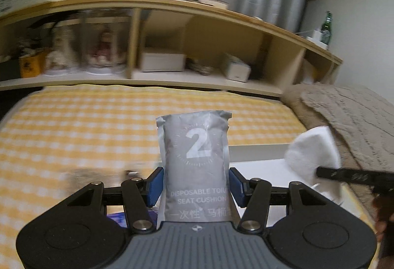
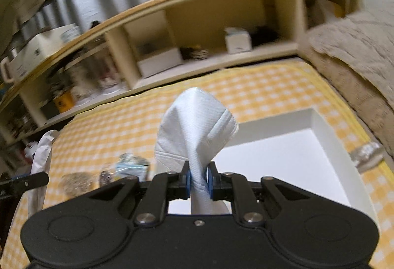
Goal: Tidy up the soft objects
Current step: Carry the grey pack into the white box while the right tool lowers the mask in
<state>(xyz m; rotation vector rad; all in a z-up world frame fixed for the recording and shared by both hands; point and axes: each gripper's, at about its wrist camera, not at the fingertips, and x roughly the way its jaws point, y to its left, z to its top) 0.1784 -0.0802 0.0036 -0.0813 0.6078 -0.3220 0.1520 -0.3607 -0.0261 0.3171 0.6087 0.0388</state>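
Observation:
My left gripper is shut on a grey pouch printed "2" and "disposable toilet seat cushion", held upright above the yellow checked bed cover. My right gripper is shut on a folded white face mask, which stands up from the blue pads over the near left corner of an open white box. In the left wrist view the same mask hangs at the right in a black finger, above the white box. The left gripper's finger shows at the right wrist view's left edge.
A wooden headboard shelf with boxes, figurines and a green bottle runs along the back. A beige knitted blanket lies heaped at the right. Several small wrapped items and a clear packet lie on the cover near the box.

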